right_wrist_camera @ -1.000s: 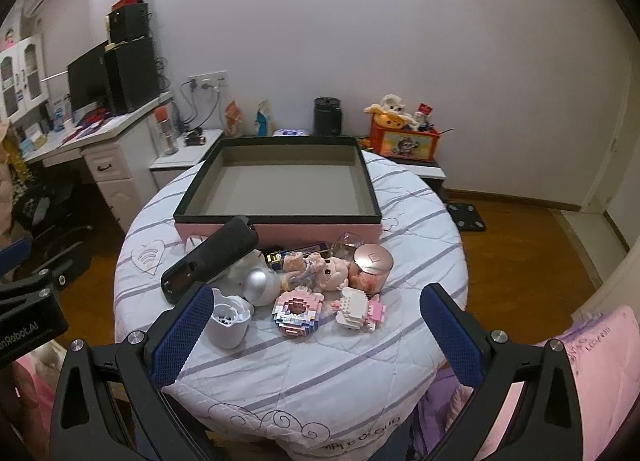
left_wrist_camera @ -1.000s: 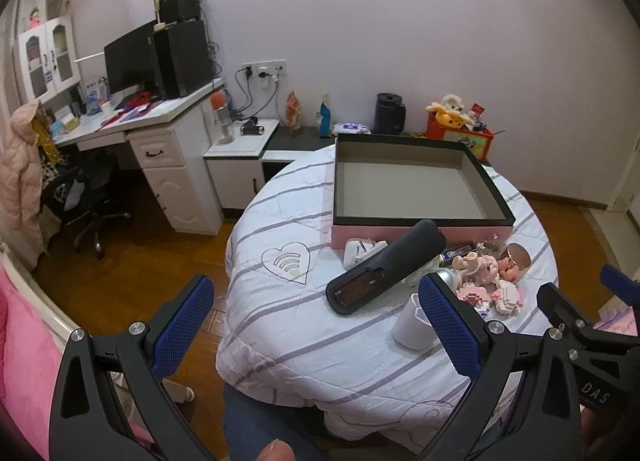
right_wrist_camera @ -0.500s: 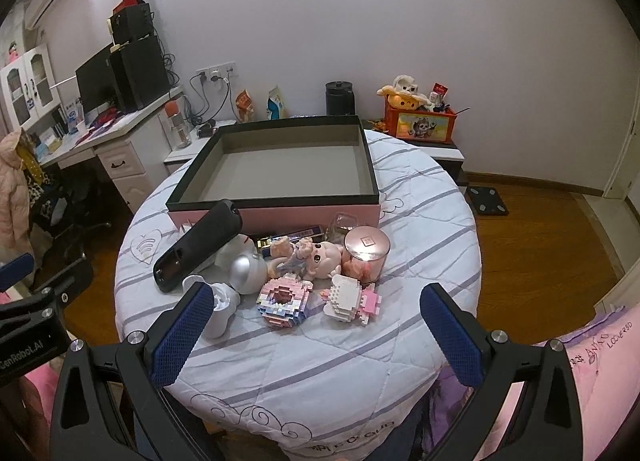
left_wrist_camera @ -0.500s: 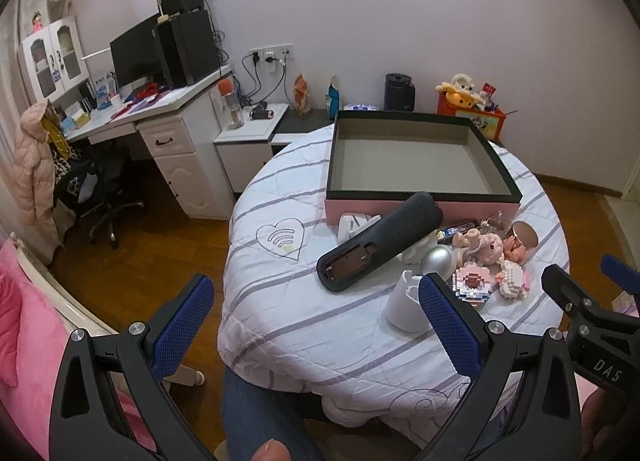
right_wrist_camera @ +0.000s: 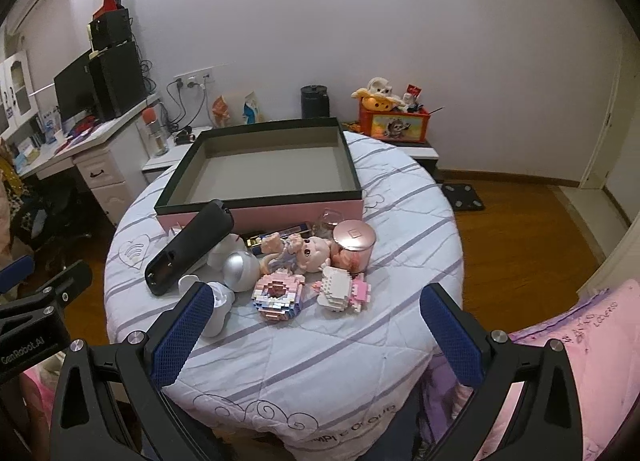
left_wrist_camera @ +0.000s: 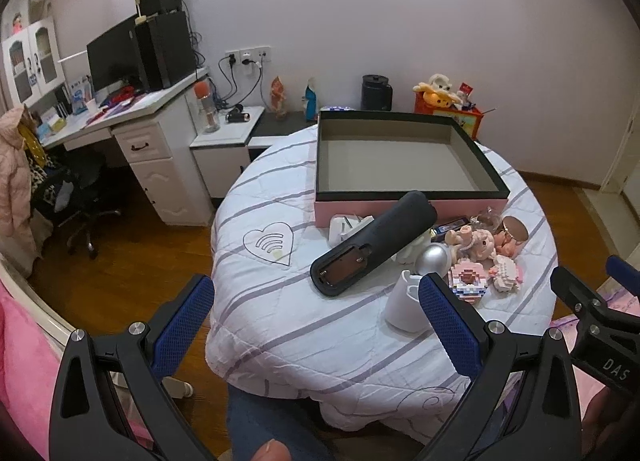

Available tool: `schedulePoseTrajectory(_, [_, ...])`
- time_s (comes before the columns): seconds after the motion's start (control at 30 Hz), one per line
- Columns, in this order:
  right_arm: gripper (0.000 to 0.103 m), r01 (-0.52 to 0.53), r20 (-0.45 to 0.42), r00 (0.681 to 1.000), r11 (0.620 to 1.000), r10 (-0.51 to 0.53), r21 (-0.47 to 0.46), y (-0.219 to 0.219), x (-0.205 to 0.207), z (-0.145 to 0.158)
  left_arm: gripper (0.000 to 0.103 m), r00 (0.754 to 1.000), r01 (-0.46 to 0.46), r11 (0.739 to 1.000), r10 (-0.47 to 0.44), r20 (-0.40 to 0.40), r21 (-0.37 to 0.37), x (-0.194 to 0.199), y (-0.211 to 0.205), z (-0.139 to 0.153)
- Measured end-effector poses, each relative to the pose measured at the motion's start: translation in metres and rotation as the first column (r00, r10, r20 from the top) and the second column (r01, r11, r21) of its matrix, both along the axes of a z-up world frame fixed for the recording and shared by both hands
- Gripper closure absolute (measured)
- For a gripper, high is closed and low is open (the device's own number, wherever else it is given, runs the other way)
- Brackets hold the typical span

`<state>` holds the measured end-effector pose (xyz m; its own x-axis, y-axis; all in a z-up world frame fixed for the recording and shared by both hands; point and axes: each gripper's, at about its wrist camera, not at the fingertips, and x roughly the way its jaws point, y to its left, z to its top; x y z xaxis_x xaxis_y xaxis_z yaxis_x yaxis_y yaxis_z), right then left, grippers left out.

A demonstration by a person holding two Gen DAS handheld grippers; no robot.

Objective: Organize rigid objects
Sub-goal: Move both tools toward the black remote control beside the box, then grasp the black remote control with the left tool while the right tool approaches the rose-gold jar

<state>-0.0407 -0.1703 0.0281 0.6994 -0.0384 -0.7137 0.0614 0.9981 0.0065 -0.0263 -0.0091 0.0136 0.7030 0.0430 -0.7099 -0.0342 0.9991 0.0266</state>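
Both grippers hang short of the counter (right_wrist_camera: pixel 360 345), nothing held. Left gripper (left_wrist_camera: pixel 316 321): fingers spread wide, empty. Right gripper (right_wrist_camera: pixel 316 325): fingers likewise spread, empty.

Step in hand, as I judge it: the approach, before any first pick. The box (right_wrist_camera: pixel 264 203) beyond the fingers is empty; every object sits in a cluster between fingers and box.

Cluster, right wrist view:
- black case (right_wrist_camera: pixel 190 247), ahead of the left finger, far end propped on other items, just short of the box wall.
- white cup (right_wrist_camera: pixel 218 311), touching distance of the left finger, partly hidden by it.
- silver ball (right_wrist_camera: pixel 240 271), doll (right_wrist_camera: pixel 310 251), jar (right_wrist_camera: pixel 354 245) further out.
- two brick models (right_wrist_camera: pixel 278 295) (right_wrist_camera: pixel 340 293), nearest, between the fingers.

Case axis: long, running diagonally from near-left up to far-right; open recessed end faces the grippers, rounded end points at the box, raised.

Next move likely calls for: choosing one piece, bringing a gripper down with fingers across its narrow dimension. For the case, that means gripping across the long axis near mid-length. Brick models look fragile; light squeeze.
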Motion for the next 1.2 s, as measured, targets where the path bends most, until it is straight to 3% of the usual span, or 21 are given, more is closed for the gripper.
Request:
schedulePoseTrajectory(0.27, [0.000,-0.021,-0.017,1.000,1.000,0.021,-0.019,0.005,0.006,-0.003,0.000,1.000,-0.012,1.000,0.012,-0.001,0.004,-0.002,0.008,-0.005])
schedulePoseTrajectory(0.47, [0.000,-0.019,-0.069,0.997,1.000,0.019,-0.007,-0.005,0.018,-0.022,0.000,0.999,-0.016,1.000,0.017,-0.047,0.020,0.018,0.018,-0.033])
schedulePoseTrajectory(0.67, [0.000,0.011,-0.116,0.993,1.000,-0.011,0.000,-0.020,0.032,-0.043,0.000,0.995,0.066,0.997,-0.062,-0.081,0.044,0.047,0.005,-0.062])
schedulePoseTrajectory(0.9, [0.000,0.035,-0.147,0.989,0.999,-0.034,0.001,-0.032,0.047,-0.062,0.000,0.967,0.238,0.966,-0.225,-0.121,0.102,0.083,-0.022,-0.094])
schedulePoseTrajectory(1.2, [0.000,0.038,-0.164,0.986,0.999,-0.036,0.008,-0.034,0.064,-0.074,0.000,0.950,0.288,0.951,-0.270,-0.154,0.112,0.098,-0.020,-0.111])
